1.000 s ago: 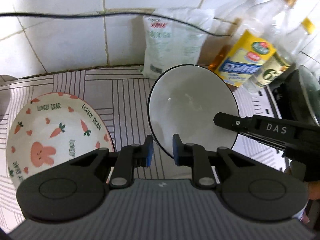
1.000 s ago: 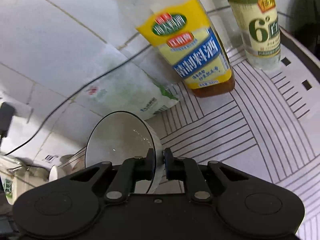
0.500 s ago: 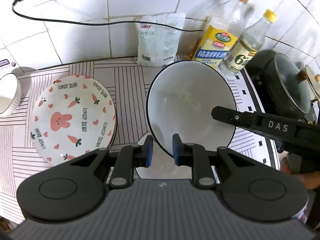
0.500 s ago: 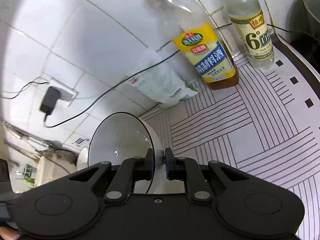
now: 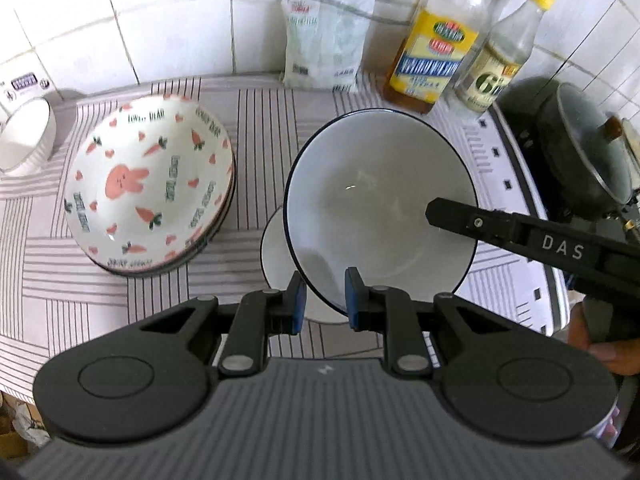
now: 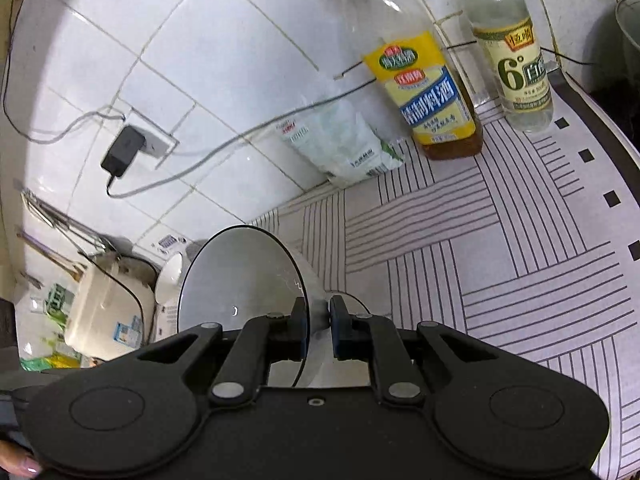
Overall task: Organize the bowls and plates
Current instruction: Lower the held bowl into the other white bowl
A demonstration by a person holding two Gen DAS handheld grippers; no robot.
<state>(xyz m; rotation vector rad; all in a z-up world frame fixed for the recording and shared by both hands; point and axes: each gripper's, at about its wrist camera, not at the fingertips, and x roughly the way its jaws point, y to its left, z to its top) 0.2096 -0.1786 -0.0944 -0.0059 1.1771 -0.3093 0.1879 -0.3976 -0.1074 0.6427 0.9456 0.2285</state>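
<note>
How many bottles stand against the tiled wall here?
2. The yellow-labelled bottle stands right of the white bag; the clear bottle with the yellow cap stands right of it, beside the dark pot. None looks hidden.

- A white bowl with a thin dark rim (image 5: 380,200) is being held tilted above the striped counter cloth (image 5: 120,304), its near rim being pinched between the blue pads (image 5: 298,300) of the left gripper (image 5: 323,298).
- The bowl's right side is being gripped by the right gripper (image 5: 436,216), marked "DAS", which is being held by a hand (image 5: 600,344) at the right edge.
- A second white dish (image 5: 276,256) is being partly covered by the lifted bowl.
- A stack of carrot-and-rabbit bowls (image 5: 148,188) is being shown to the left, apart from the held bowl.
- A small white bowl (image 5: 26,140) is being shown at the far left.
- A white bag (image 5: 324,40), a yellow-labelled bottle (image 5: 436,48) and a clear bottle (image 5: 500,60) are being shown along the tiled wall.
- A lidded dark pot (image 5: 580,156) is being shown at the right.
</note>
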